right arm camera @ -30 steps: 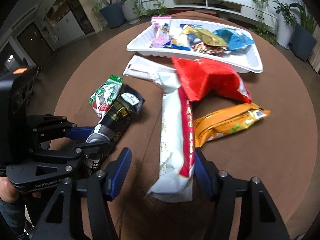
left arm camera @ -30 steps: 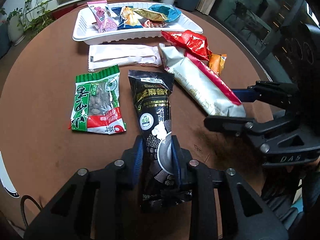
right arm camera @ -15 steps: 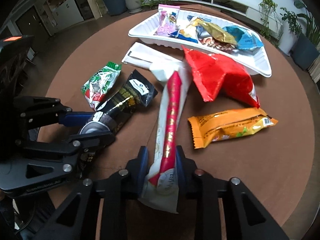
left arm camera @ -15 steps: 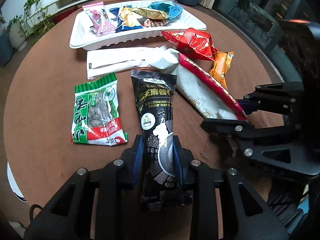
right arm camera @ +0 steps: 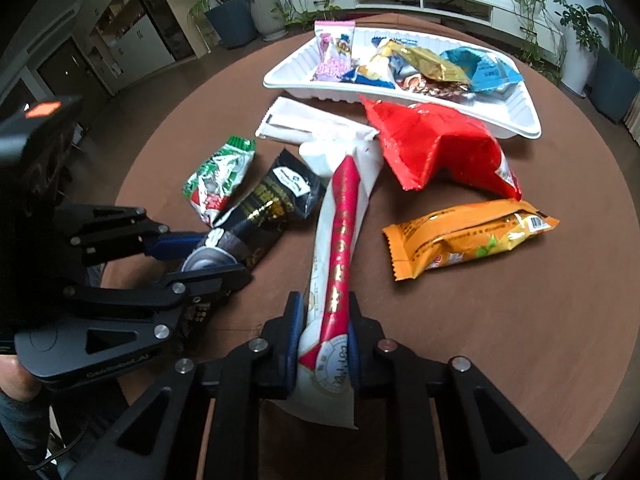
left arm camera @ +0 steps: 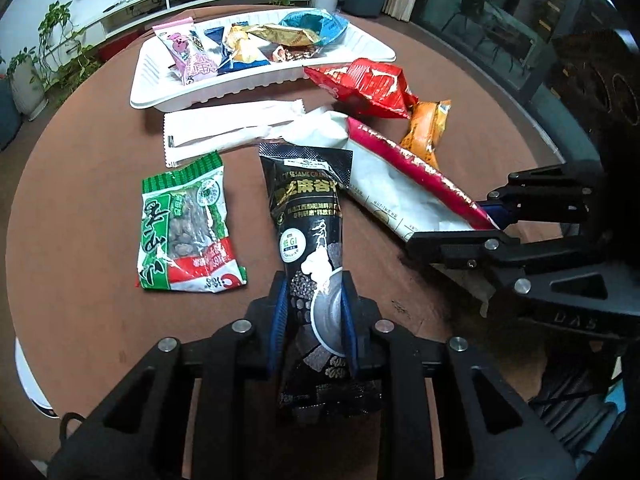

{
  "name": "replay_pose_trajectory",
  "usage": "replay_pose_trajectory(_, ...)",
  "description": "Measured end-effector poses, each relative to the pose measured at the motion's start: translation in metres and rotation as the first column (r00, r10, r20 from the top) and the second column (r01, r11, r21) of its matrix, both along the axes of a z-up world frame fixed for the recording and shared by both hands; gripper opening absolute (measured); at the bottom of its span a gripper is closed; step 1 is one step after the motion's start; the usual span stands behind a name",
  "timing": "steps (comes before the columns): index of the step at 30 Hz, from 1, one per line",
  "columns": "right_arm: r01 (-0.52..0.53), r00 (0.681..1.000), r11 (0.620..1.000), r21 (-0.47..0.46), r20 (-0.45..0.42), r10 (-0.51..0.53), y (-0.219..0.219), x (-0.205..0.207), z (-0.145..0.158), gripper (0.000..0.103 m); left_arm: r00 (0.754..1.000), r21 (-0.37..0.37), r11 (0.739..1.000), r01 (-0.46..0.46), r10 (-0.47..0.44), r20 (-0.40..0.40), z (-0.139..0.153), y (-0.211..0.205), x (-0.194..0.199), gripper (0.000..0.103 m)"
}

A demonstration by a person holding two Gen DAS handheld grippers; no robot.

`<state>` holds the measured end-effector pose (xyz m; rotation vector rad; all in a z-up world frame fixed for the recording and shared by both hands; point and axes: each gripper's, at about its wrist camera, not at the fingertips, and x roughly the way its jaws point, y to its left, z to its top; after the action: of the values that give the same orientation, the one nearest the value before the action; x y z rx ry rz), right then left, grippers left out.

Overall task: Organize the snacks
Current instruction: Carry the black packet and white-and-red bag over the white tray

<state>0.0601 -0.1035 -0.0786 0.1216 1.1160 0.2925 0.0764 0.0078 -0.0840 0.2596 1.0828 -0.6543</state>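
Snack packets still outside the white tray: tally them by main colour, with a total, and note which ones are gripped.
Black: 1, the black sesame packet, clamped in the left gripper
White with red stripe: 1, the long white-and-red packet, clamped in the right gripper
Plain white: 1
Green: 1
Red: 1
Orange: 1
Total: 6

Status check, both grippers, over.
Left gripper shut on black pouch. Right gripper just closed on white-red pack. Red bag blocks tray.
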Motion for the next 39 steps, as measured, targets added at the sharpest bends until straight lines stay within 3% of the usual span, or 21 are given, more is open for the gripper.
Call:
replay_pose_trajectory(17, -0.009, 0.998, 0.997, 0.078, 0.067, 0.004, -0.005, -0.013, 0.032, 0.021, 0.998, -0.186, 0.981, -0.05, 0.043, -0.038, 0.021, 0.029, -0.005, 0.02)
replay_pose_trajectory(26, 0.005, 0.995, 0.994, 0.11, 0.094, -0.015, -0.015, -0.011, 0.043, 0.021, 0.998, -0.212, 0.975, -0.068, 0.064, -0.022, 0.028, 0.034, -0.007, 0.02)
replay_pose_trajectory(39, 0.133, 0.974, 0.977, 0.166, 0.159, -0.16, -0.083, 0.006, 0.072, 0.021, 0.991, -0.304, 0.946, -0.11, 0.128, 0.042, 0.078, 0.044, 0.038, 0.02)
